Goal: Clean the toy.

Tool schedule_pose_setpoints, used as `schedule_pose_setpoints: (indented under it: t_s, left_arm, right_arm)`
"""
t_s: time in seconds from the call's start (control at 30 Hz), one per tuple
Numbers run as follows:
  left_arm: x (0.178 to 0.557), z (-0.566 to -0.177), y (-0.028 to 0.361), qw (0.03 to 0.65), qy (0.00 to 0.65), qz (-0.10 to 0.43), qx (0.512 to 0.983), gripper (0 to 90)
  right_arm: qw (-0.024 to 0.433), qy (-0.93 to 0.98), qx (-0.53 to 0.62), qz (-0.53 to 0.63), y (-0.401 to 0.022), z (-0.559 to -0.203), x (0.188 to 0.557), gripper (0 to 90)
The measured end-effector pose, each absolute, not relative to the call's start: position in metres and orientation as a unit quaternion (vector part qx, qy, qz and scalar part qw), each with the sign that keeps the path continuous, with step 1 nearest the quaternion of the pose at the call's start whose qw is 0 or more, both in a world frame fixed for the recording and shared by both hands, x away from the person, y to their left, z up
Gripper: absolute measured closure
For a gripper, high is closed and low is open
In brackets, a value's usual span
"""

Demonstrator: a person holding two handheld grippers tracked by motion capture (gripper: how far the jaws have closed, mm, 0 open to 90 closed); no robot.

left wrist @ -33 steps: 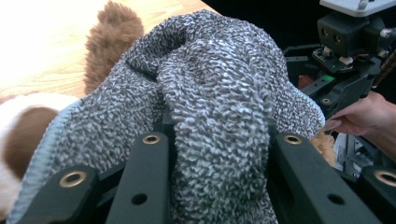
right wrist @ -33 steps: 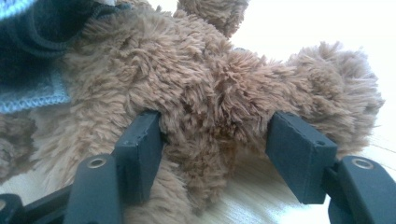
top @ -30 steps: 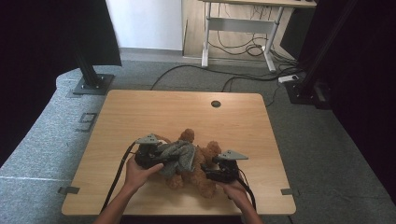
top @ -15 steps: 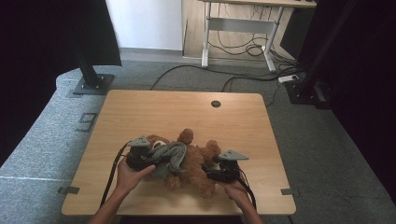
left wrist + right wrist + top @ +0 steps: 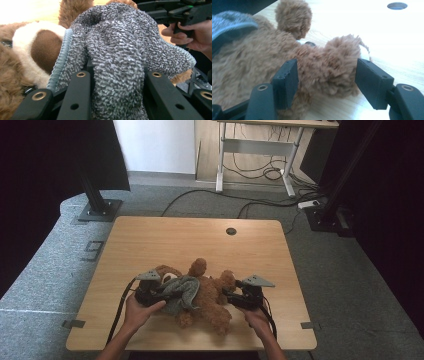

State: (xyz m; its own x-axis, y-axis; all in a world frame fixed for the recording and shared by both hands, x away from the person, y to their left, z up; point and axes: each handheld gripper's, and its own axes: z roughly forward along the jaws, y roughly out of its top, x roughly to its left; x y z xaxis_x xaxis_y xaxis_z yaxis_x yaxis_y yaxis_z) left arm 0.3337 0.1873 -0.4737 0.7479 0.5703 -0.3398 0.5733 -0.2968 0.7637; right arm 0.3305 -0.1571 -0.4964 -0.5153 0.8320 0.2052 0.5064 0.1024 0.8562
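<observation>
A brown teddy bear [image 5: 212, 296] lies on its back near the front of the wooden table [image 5: 175, 240]. A grey knitted garment [image 5: 181, 290] is draped over its chest, beside the head. My left gripper [image 5: 164, 293] comes in from the left and is shut on a thick fold of the garment [image 5: 117, 50], next to the bear's white muzzle [image 5: 37, 50]. On the right, my right gripper [image 5: 228, 295] stands open around one furry limb [image 5: 337, 62]. Its left pad rests in the fur and its right pad stands just clear.
A round cable hole [image 5: 230, 231] sits in the table's far middle. Beyond the table are a black stand base [image 5: 97, 211], floor cables [image 5: 260, 202] and a desk frame [image 5: 255, 150]. The person's other hand and gripper [image 5: 185, 20] are at the top right of the left gripper view.
My left gripper has drawn slightly to the left with the grey garment still in it. The right gripper has stayed by the bear's limb.
</observation>
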Motion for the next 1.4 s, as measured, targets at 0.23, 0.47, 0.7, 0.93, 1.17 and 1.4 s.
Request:
schedule_pose_setpoints:
  t_s: [0.23,0.47,0.7,0.93,1.17,1.4]
  left_arm:
    - [0.332,-0.477,0.188,0.477,0.356,-0.005,0.803,67.9]
    - [0.332,-0.478,0.188,0.477,0.356,-0.007,0.803,67.9]
    - [0.331,-0.48,0.188,0.477,0.357,-0.008,0.803,68.0]
    - [0.33,-0.479,0.188,0.48,0.357,-0.006,0.801,67.9]
    - [0.33,-0.467,0.181,0.488,0.348,0.008,0.8,67.4]
    - [0.341,-0.448,0.167,0.485,0.337,0.017,0.807,67.2]
  right_arm:
    - [0.159,0.72,0.481,0.474,-0.154,-0.502,0.348,29.0]
    - [0.134,0.721,0.491,0.47,-0.157,-0.509,0.357,22.0]
    - [0.079,0.72,0.494,0.48,-0.159,-0.521,0.364,26.6]
    - [0.062,0.736,0.459,0.494,-0.158,-0.522,0.363,62.4]
    - [0.101,0.745,0.437,0.493,-0.158,-0.515,0.355,75.1]
    - [0.132,0.75,0.425,0.49,-0.156,-0.513,0.35,75.6]
